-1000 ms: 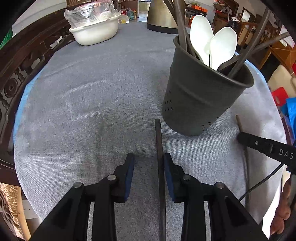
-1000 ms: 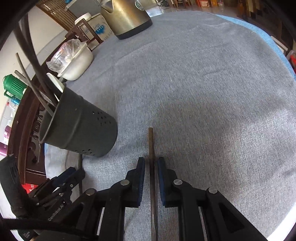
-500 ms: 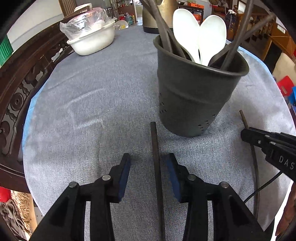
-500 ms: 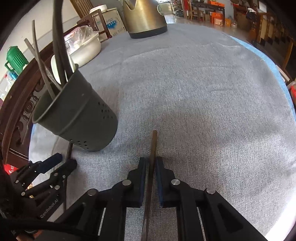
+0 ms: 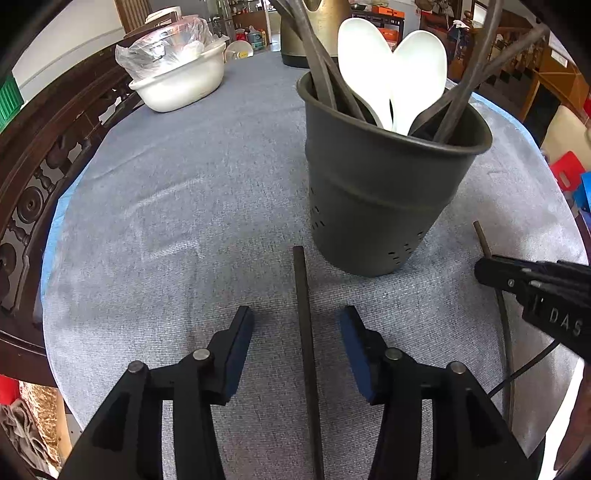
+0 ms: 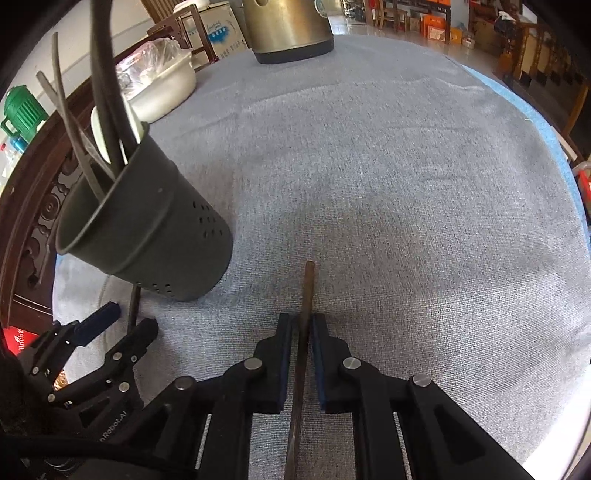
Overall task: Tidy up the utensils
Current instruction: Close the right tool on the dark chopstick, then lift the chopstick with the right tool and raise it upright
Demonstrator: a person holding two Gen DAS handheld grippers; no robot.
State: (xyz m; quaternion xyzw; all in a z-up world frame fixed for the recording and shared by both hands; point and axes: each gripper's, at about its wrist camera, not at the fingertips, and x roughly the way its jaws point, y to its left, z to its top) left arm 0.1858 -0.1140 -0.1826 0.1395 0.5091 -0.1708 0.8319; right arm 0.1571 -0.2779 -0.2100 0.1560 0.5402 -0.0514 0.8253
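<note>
A dark perforated utensil holder (image 5: 384, 192) stands on the grey tablecloth, holding two white spoons (image 5: 391, 77) and several dark chopsticks; it shows at the left of the right wrist view (image 6: 147, 236). My left gripper (image 5: 297, 325) is open, its pads on either side of a dark chopstick (image 5: 303, 317) lying on the cloth. My right gripper (image 6: 300, 325) is shut on a brown chopstick (image 6: 306, 291) that points forward. The left gripper also shows in the right wrist view (image 6: 129, 321), and the right gripper at the right of the left wrist view (image 5: 491, 269).
A white basin (image 5: 181, 85) covered with plastic film sits at the far left of the table. A brass-coloured kettle (image 6: 288, 26) stands at the far side. A carved wooden chair back (image 5: 33, 162) borders the table's left edge. The table edge lies just behind both grippers.
My left gripper has opened wider around the chopstick on the cloth. My right gripper has closed on its chopstick and tilted up, so the holder looks nearer.
</note>
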